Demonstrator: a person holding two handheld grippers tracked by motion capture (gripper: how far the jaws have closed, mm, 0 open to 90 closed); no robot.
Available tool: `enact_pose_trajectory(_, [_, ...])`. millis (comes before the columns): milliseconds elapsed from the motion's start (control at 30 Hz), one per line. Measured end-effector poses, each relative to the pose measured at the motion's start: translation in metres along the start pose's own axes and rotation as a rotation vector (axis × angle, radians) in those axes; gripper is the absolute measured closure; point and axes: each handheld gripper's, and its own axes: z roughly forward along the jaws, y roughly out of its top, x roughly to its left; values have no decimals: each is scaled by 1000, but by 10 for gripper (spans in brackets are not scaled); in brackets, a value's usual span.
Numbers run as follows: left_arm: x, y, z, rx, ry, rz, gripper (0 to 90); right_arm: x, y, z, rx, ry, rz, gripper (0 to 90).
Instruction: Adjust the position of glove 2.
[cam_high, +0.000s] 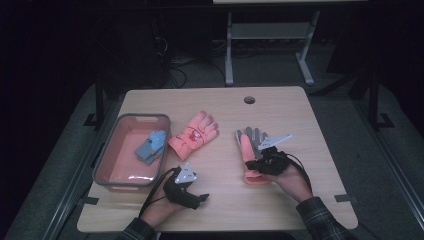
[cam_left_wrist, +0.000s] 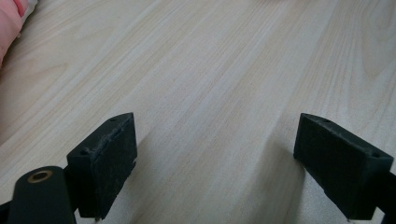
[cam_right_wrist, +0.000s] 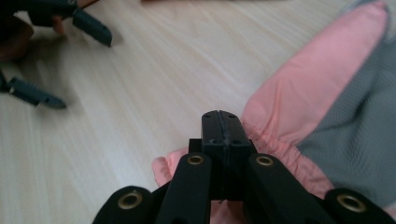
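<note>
High view: right gripper (cam_high: 260, 161) jaws together on pink-grey glove (cam_high: 248, 150) cuff; left gripper (cam_high: 200, 199) jaws apart, w/ nothing between.

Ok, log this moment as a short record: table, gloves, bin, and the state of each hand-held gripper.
surface: wooden table
bin: grey bin with an orange inside, at the table's left, holding a blue-grey glove
middle glove: pink glove lying flat beside the bin
right glove: pink and grey glove, palm up
left hand-held gripper: jaws wide apart over bare wood, holding nothing
right hand-held gripper: jaws closed at the cuff of the pink and grey glove; a pinch of fabric cannot be confirmed
</note>
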Motion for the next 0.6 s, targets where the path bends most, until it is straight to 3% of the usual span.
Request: enact_pose_trajectory(600, [0,0,0,-3,0,-6,125,-4,-43,-42,13,-22,27,899])
